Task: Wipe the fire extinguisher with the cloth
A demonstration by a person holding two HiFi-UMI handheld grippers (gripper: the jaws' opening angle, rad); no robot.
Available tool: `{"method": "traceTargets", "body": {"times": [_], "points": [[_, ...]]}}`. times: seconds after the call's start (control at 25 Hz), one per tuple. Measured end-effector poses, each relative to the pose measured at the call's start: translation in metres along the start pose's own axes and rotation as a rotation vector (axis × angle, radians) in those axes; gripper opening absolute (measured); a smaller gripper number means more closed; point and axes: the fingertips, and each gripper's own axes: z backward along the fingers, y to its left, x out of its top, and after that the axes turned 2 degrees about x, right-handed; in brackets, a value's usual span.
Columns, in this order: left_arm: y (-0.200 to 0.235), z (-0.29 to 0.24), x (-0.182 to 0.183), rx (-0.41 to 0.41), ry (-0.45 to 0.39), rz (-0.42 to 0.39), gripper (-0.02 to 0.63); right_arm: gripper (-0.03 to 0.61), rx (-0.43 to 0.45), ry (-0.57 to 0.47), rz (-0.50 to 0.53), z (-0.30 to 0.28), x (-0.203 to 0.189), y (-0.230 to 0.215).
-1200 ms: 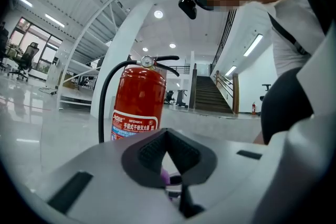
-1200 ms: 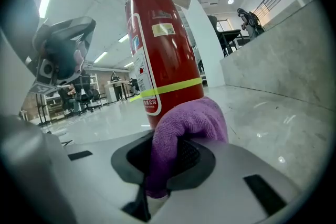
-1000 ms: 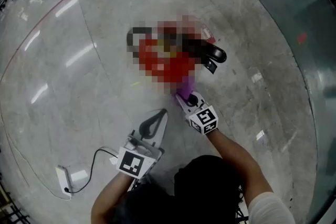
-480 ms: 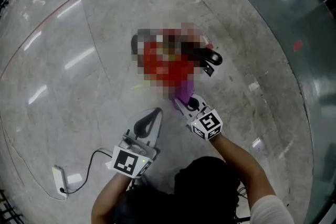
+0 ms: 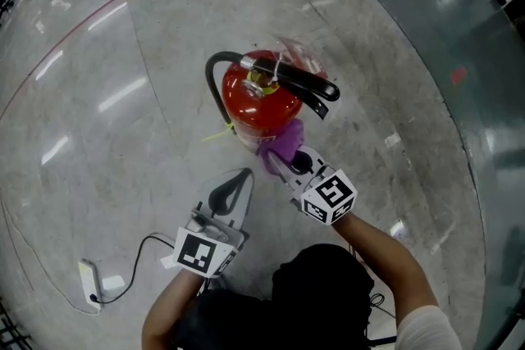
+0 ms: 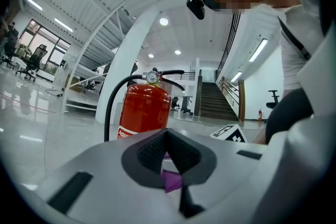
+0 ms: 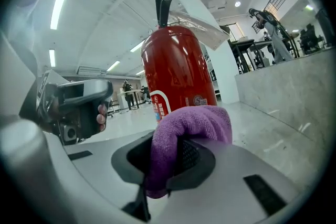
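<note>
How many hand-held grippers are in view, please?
2. The left hand-held gripper, shut, hangs over the grey floor short of the red metal fire extinguisher; the right hand-held gripper holds a purple fluffy cloth at its lower side.

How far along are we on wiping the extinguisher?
Done: the purple cloth is clamped in the right hand-held gripper. In hand: it sits low on the fire extinguisher, near side. Remaining: the rest of the body; wiped area can't be judged. The left hand-held gripper is shut, idle.

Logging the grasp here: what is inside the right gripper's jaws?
A purple cloth, folded and bulging out of the right gripper toward the red fire extinguisher. How much cloth lies deeper between the jaws is covered.
</note>
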Motion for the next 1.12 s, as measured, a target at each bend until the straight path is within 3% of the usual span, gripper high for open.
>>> {"method": "traceTargets", "body": {"times": [0.52, 1.12], "points": [[0.004, 0.004, 0.002, 0.015, -0.005, 0.02, 0.005, 0.055, 0.01, -0.013, -0.039, 0.01, 0.057, 0.017], [0.004, 0.008, 0.009, 0.001, -0.016, 0.02, 0.005, 0.055, 0.032, -0.044, -0.016, 0.014, 0.099, 0.036]]}}
